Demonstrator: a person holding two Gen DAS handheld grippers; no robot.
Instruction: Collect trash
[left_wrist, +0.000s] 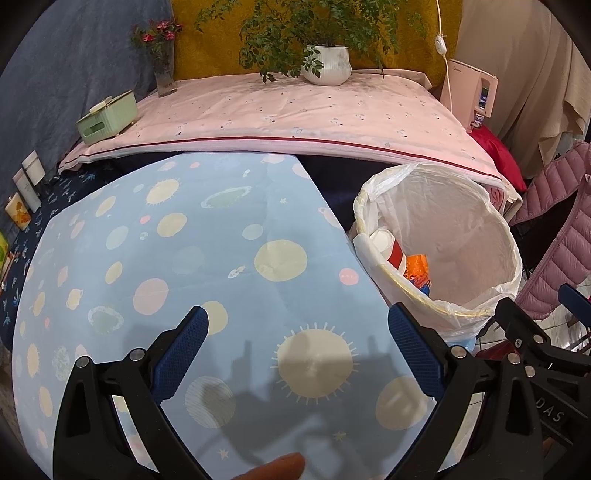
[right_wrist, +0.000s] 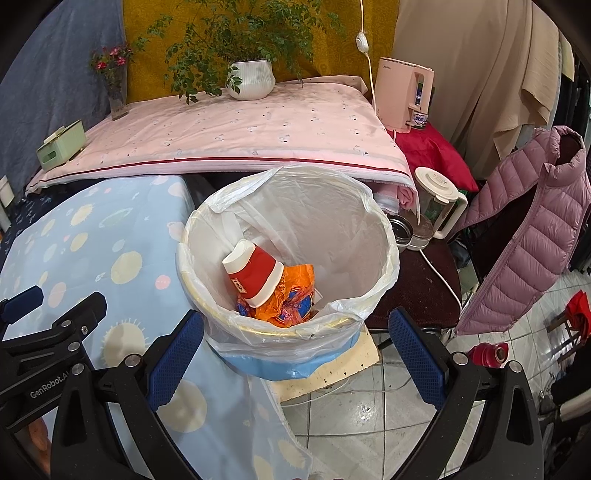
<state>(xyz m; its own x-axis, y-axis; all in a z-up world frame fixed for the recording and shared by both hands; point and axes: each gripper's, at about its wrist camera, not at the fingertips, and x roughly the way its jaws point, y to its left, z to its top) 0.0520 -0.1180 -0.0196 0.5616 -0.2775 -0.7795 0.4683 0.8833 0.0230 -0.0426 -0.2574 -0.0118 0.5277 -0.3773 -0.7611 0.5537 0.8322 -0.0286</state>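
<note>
Okay, both my grippers are spread wide with nothing between the fingers: left gripper (left_wrist: 297, 350) over the blue cloth (left_wrist: 177, 258), right gripper (right_wrist: 295, 347) just above the bin (right_wrist: 288, 354). Inside its white liner (right_wrist: 332, 229) the red-and-white cup (right_wrist: 255, 273) lies tipped on an orange wrapper (right_wrist: 291, 299). What's under the wrapper is hidden; from the left view the bin's near wall covers most of the trash.

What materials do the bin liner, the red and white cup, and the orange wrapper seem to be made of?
Bin liner: thin translucent plastic film, wrinkled and glossy. Red and white cup: probably paper, matte, with a rolled rim. Orange wrapper: likely plastic or foil film, crumpled and shiny.
</note>
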